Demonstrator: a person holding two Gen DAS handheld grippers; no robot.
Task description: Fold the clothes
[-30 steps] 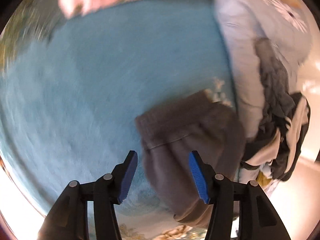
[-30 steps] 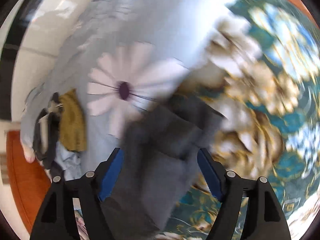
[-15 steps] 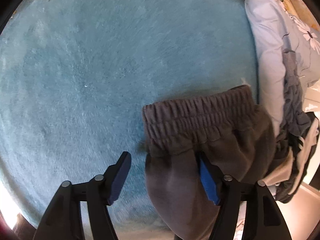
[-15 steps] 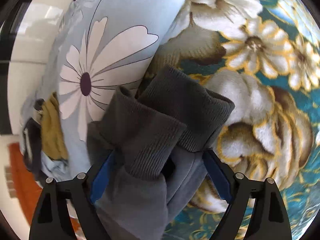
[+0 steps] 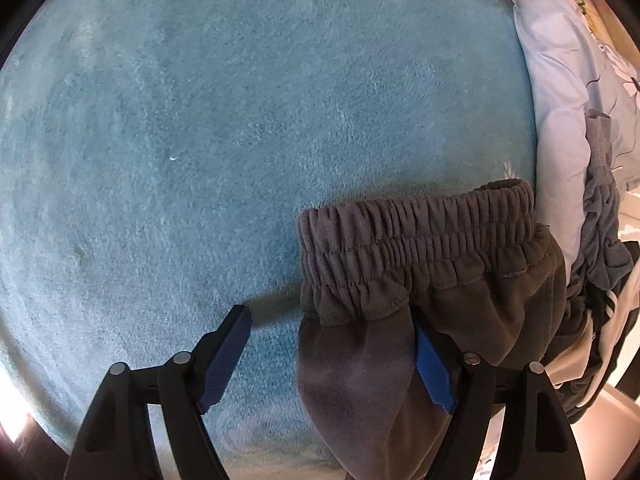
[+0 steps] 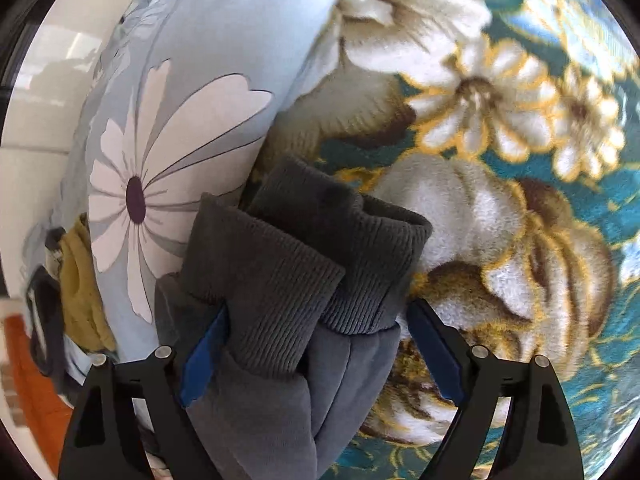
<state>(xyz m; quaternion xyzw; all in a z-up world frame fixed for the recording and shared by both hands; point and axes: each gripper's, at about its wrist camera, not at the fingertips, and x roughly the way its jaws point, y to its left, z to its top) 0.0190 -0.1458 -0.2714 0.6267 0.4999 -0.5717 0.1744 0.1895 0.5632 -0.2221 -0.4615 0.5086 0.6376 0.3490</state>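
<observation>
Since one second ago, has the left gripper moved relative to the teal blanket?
Yes. The left gripper advanced toward the sweatpants' waistband, lying on the teal blanket.

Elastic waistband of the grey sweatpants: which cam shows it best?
Left wrist. The gathered waistband lies in full width across the teal blanket. The right wrist view shows only the ribbed ankle cuffs of the sweatpants, no waistband.

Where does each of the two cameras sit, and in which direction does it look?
Left wrist: on the left tongs, facing down at the teal blanket and the trousers' waistband; only the tongs show.
Right wrist: on the right tongs, facing the ribbed cuffs on the flowered blanket; only the tongs show.
Shared: the grey trousers and the light blue quilt.
</observation>
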